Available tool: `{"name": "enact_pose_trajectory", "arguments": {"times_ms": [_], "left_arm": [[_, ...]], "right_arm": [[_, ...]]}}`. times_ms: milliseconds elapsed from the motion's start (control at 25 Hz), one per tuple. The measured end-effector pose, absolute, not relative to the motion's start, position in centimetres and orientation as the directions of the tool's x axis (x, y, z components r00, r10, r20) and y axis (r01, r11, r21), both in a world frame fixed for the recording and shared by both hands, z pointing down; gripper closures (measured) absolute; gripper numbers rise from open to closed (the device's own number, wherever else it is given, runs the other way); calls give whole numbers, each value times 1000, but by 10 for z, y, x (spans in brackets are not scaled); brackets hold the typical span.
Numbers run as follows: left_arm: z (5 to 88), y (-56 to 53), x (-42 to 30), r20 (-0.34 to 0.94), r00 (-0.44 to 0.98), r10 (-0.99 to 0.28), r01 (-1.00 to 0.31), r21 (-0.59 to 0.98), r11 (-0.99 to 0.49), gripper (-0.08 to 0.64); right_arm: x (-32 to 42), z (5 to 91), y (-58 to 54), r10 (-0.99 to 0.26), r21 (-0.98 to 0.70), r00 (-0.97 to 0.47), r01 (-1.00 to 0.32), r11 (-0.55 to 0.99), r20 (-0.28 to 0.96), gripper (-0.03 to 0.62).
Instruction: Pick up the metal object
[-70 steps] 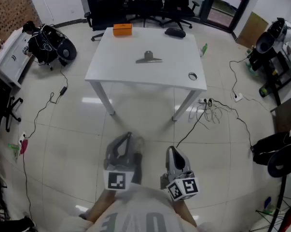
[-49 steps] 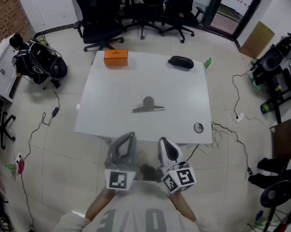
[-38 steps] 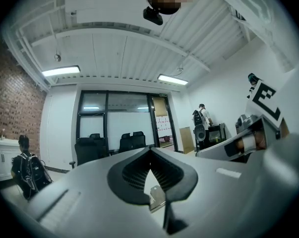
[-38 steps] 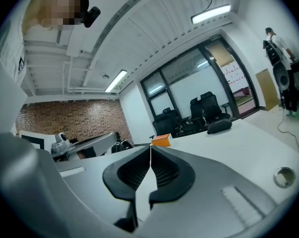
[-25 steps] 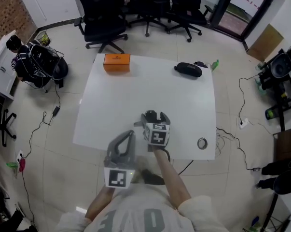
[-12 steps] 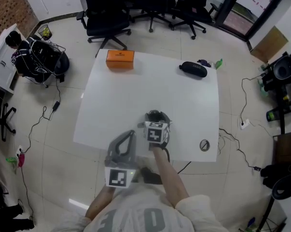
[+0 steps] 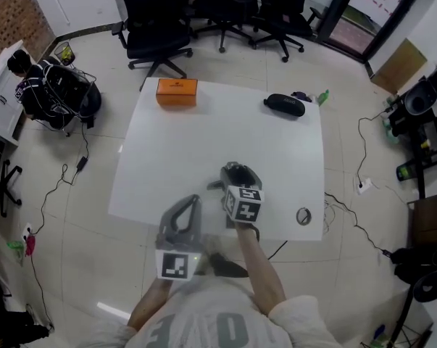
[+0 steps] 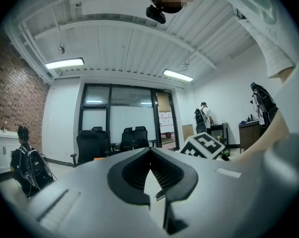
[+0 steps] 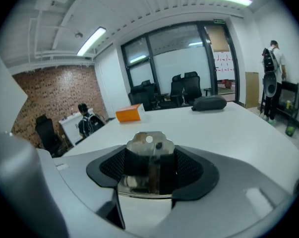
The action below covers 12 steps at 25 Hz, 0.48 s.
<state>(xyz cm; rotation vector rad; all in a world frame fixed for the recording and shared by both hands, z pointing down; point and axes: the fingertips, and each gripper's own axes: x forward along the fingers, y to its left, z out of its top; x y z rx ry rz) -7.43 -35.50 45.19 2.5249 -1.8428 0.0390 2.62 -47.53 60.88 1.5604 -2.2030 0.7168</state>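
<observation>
The metal object (image 9: 149, 148), a silver clip with a hole in its handle, lies on the white table (image 7: 204, 136) near the front edge. In the head view only its left wing (image 7: 215, 185) shows beside my right gripper (image 7: 236, 174). In the right gripper view my right gripper (image 9: 149, 165) is closing around the clip, and both dark pads touch its sides. My left gripper (image 7: 191, 203) hangs off the table's front edge, its jaws (image 8: 149, 150) shut on nothing.
An orange box (image 7: 177, 91) and a black case (image 7: 284, 104) lie at the table's far side. A small round item (image 7: 303, 217) sits near the front right corner. Office chairs (image 7: 156, 35) stand behind the table, and a backpack (image 7: 62, 93) to its left.
I walked up to the table and my right gripper reached out over the clip. Its jaws now sit round the clip. The left gripper stayed low at the front edge.
</observation>
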Motion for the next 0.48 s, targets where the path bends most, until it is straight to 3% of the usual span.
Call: {"name": "enact_pose_trajectory", "arguments": {"times_ms": [200,480], "left_arm": [[447,-351,-75,12,309,-951,-951,-3,-309,558],[439,-339,-77,-6,303,-953,-953,0,-303,558]], "right_arm": [[42,526,-429,-835,-312,-427,-892,326,347,291],[84,467,-353,-895,-425,-399,-858,288,199,291]]}}
